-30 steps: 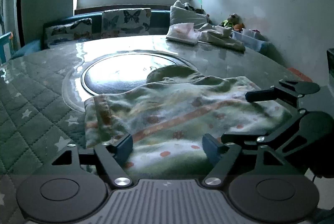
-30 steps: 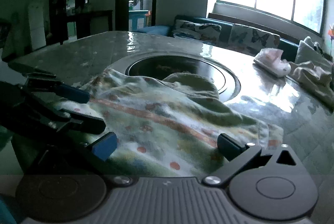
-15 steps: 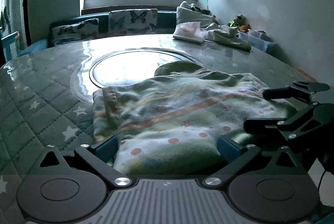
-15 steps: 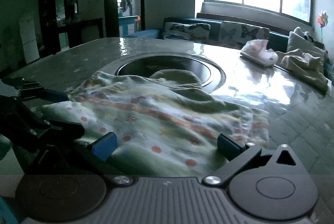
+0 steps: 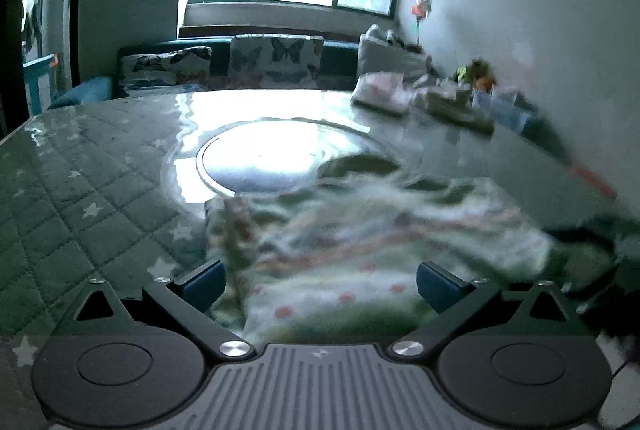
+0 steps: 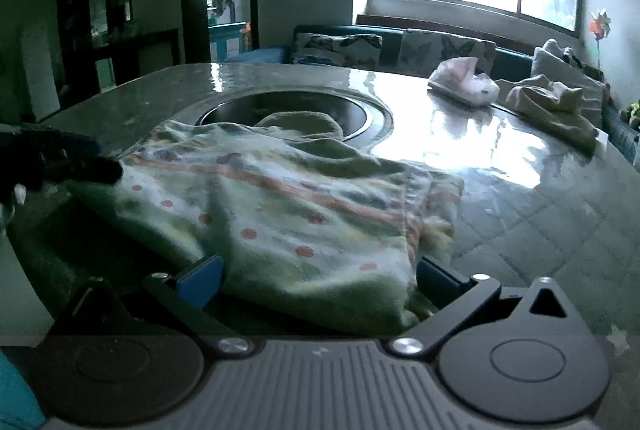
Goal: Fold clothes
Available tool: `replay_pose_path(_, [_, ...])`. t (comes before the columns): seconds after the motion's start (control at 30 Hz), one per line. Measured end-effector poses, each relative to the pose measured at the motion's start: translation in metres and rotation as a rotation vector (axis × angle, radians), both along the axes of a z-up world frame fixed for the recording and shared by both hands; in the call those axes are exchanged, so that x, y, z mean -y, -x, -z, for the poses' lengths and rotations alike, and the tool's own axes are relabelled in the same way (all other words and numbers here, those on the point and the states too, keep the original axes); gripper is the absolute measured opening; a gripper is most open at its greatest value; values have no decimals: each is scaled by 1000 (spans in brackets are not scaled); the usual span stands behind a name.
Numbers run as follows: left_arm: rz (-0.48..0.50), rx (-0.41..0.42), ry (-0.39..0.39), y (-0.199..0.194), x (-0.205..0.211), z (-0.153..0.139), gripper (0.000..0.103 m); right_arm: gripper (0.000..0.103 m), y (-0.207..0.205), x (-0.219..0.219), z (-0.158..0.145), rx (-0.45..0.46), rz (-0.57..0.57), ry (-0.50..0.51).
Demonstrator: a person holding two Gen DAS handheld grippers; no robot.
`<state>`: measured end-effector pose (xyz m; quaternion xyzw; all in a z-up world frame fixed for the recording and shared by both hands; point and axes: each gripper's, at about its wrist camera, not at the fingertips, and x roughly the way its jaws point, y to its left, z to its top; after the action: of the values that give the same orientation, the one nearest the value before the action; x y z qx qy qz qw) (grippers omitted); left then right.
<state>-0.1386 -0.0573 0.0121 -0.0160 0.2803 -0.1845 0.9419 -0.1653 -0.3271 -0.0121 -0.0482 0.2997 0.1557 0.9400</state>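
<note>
The left gripper [image 5: 318, 280] has its jaws spread wide, having just been opening; the patterned garment [image 5: 360, 246] lies between the blue pads [image 5: 202, 284] without being pressed. The right gripper [image 6: 318, 280] likewise has its jaws spread, with the near hem of the garment [image 6: 280, 213] lying between them; whether the pads touch the cloth cannot be told. The garment rests folded on the round table [image 6: 540, 213], at 6 o'clock from the recessed centre ring [image 6: 288, 109], its far edge overlapping the ring. In the left wrist view the cloth is motion-blurred and its pattern hard to read; a dark blurred shape at 3 o'clock cannot be identified. At 1 o'clock, a pink item [image 6: 464, 83] and beige clothes [image 6: 552, 105] lie well apart from the garment.
</note>
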Motion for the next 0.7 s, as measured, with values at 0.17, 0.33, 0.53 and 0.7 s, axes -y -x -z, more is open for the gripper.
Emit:
replay_pose_path(0.17, [85,30,138,-1,4,-12,103,103,7,4,-14,61,14,-53])
replay_pose_path(0.33, [199,-27,263,-6,12,-14,103,103,10,5,-15,63,-44,-122])
replay_pose_path(0.53, [238,-119,337,-11,13,-2,103,103,11,7,-12,49,-80,-147])
replay_pose_path(0.7, [241,-188,382,-15,7,12,103,103,10,8,-13,51,-86,-155])
